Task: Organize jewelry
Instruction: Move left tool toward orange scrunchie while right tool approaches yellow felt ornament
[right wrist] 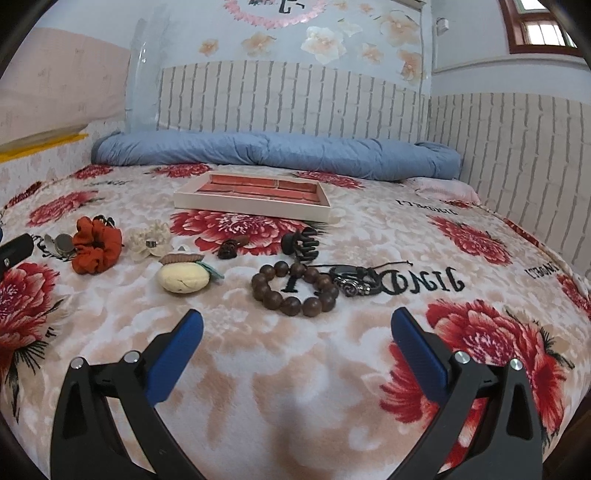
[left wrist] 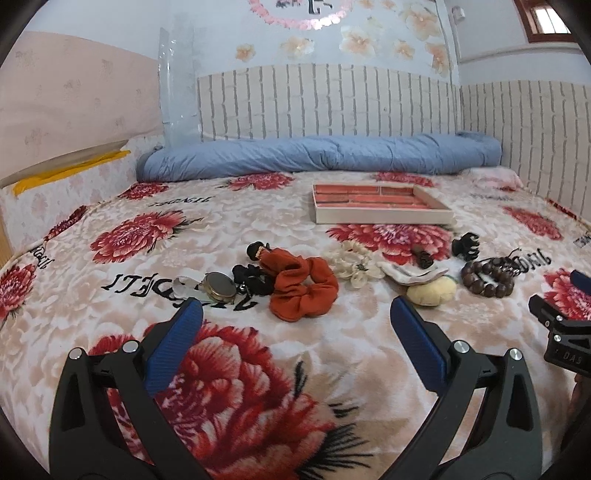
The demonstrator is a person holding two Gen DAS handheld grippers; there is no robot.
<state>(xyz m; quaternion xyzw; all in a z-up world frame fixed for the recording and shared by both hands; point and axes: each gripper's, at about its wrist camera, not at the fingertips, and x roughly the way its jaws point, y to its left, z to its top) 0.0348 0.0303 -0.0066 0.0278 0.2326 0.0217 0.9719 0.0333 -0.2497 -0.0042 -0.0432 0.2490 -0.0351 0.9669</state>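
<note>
On the bed [right wrist: 295,369] before me, the scrunchie [right wrist: 96,246] lies far left, the bead bracelet [right wrist: 294,289] to its right with the claw clip [right wrist: 301,245] just behind it, and the tray [right wrist: 255,198] behind them all, the rolled quilt [right wrist: 277,151] beyond.

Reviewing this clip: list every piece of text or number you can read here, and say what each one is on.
"JINGNIC", roughly, in black letters woven into the blanket, beside the wooden bead bracelet; exact spelling uncertain.
"DAS", seen reversed, on the right tongs' body.
Other blanket words appear upside down, unreadable.
Dark characters on the wall decoration are cut off.

Rust-orange scrunchie [left wrist: 304,288], red-peony blanket [left wrist: 258,387]
</note>
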